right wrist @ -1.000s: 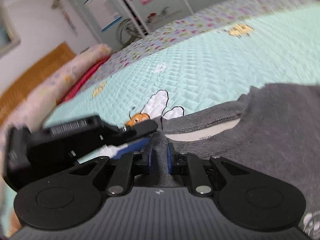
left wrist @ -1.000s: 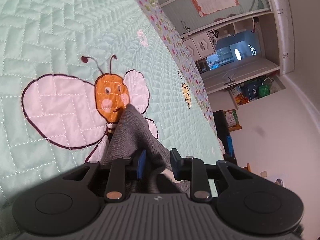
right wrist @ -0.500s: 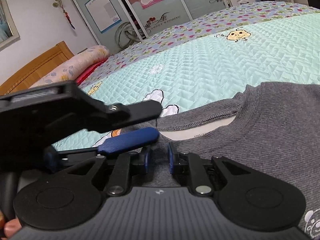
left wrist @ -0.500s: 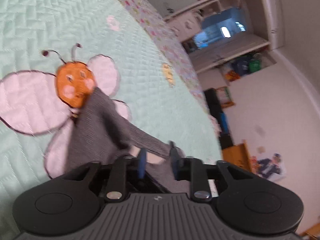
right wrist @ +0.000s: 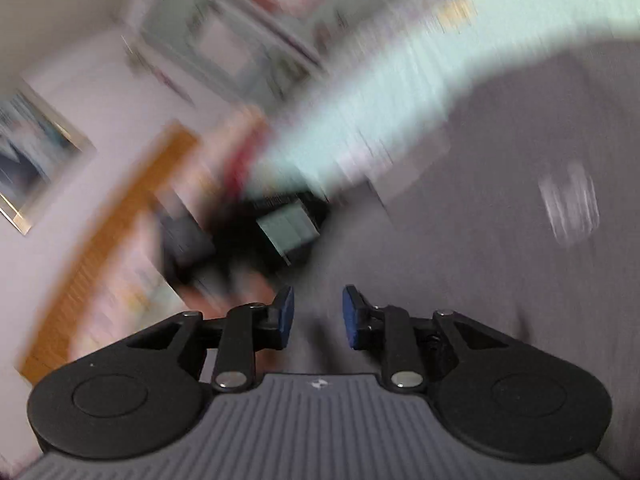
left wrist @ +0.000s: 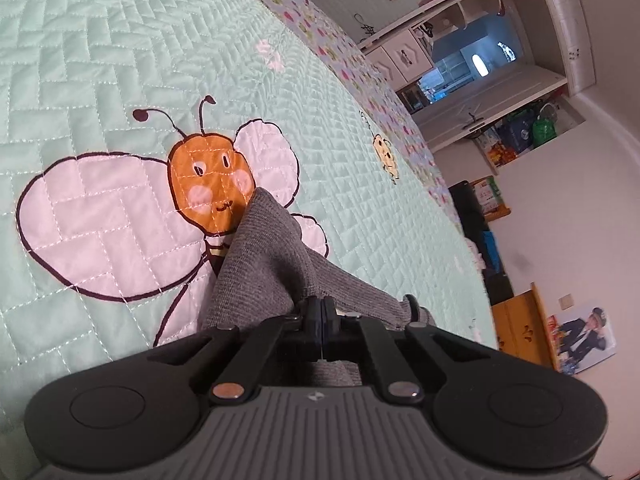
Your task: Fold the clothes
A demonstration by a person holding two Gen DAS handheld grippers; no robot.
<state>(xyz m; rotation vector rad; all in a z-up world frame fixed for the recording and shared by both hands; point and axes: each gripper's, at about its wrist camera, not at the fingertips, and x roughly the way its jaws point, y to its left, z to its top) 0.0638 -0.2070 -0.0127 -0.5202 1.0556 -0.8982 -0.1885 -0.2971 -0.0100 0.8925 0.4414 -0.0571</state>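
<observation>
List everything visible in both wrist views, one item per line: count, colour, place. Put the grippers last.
grey garment: one, grey knit, lying on the quilt, one end over the large bee's body, near end at the left gripper.
quilt: one, pale green, stitched in a herringbone pattern, covering the bed.
large bee picture: one, orange face with white wings, on the quilt.
small bee picture: one, yellow, further along the quilt.
headboard: one, orange wood, left side of the blurred right wrist view.
left gripper: one, black, shut on the grey garment.
right gripper: one, black with blue pads, open, over grey cloth; view blurred.
</observation>
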